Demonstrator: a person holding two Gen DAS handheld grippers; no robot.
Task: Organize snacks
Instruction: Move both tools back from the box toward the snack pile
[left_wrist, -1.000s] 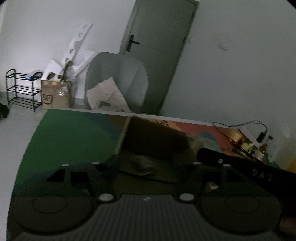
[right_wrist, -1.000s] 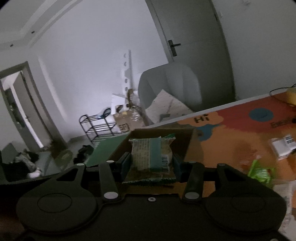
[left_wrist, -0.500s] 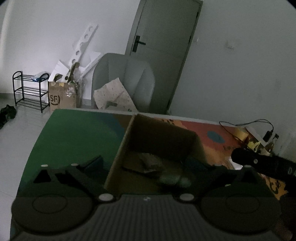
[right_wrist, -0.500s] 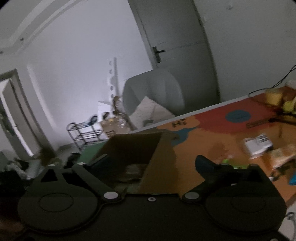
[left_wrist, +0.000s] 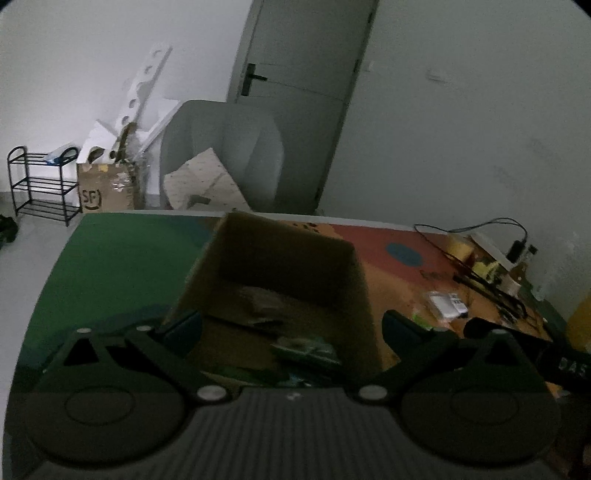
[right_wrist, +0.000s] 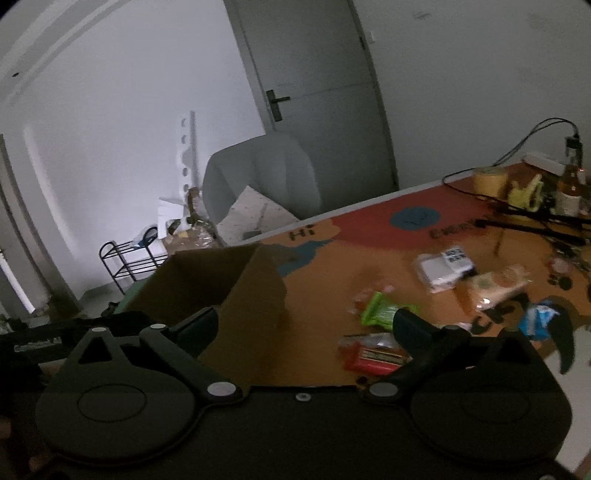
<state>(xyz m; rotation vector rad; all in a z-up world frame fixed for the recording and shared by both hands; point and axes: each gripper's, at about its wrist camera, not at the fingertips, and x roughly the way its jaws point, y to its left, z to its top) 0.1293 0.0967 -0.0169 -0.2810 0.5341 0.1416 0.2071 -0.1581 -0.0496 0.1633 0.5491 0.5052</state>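
1. The table mat (right_wrist: 369, 258), orange and red on one side and green on the other, carries everything. On it stands the open cardboard box (left_wrist: 280, 266), and loose snacks lie scattered well to the box's right.

2. The cardboard box fills the middle of the left wrist view. A second ago the right gripper held a green-edged packet over it. Now that packet is gone from the jaws, and wrapped packets (left_wrist: 303, 347) lie on the box floor. One deposit looks finished.

3. The left gripper (left_wrist: 291, 328) has just been opening, and its jaws now stand spread wide with nothing pressed between them. The near end of the box and the packets inside lie between and below its fingers, untouched.

4. The right gripper (right_wrist: 306, 325) has also just been opening and is likewise spread wide and empty. Its view has swung from the box toward the scattered snacks. The box's right wall sits between its fingers.

5. The nearest loose snacks are a red packet (right_wrist: 373, 356) just beside the right finger and a bright green packet (right_wrist: 384, 314) a little beyond it. Farther off are a white packet (right_wrist: 443, 267), a pale tan one (right_wrist: 495, 288) and a blue one (right_wrist: 539, 321).

6. In my judgement the next fetch falls to the right gripper, probably the red or green packet.
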